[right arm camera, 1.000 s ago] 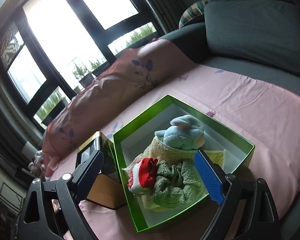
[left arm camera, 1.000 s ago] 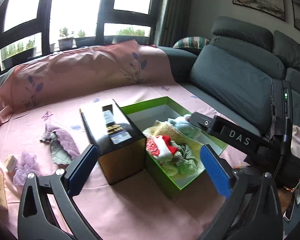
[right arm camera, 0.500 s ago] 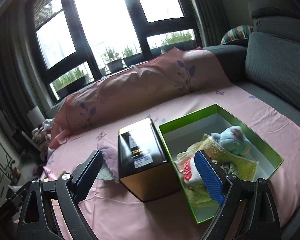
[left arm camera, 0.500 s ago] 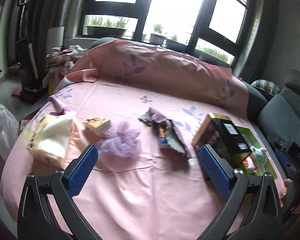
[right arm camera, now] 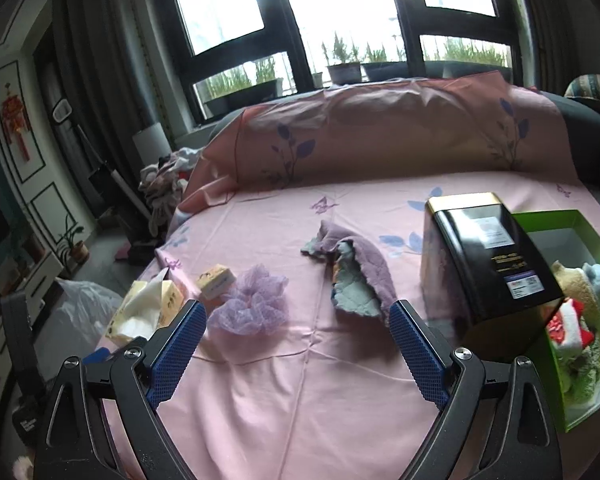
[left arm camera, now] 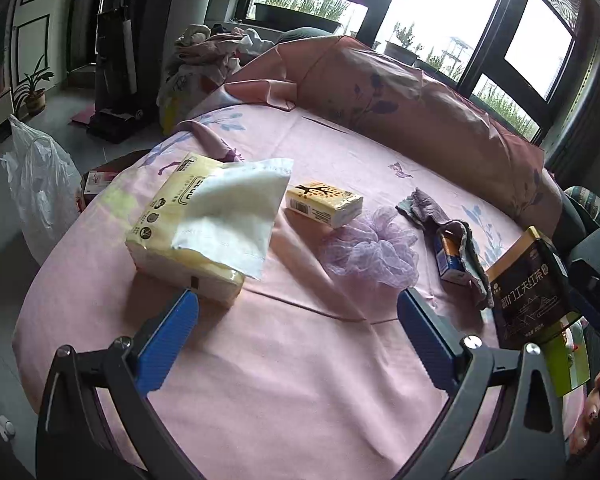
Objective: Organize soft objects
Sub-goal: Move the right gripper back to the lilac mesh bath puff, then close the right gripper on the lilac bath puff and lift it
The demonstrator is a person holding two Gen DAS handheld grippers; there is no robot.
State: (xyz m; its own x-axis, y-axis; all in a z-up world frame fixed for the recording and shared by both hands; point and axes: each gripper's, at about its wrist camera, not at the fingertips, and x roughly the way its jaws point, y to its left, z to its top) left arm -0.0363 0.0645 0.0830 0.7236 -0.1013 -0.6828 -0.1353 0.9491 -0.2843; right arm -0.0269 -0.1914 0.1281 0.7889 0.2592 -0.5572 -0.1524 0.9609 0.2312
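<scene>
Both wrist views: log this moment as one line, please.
left gripper: open, empty | right gripper: open, empty | purple mesh pouf, purple cloth: loose on sheet | green box: holds soft items

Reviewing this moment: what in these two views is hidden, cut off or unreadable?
- Green box: right wrist view, far side cut by the frame edge; left wrist view, mostly behind the black tin.
- Small carton: the purple cloth drapes over it; label unreadable.
- Soft toys: partly behind the tin, in a jumbled pile.
</scene>
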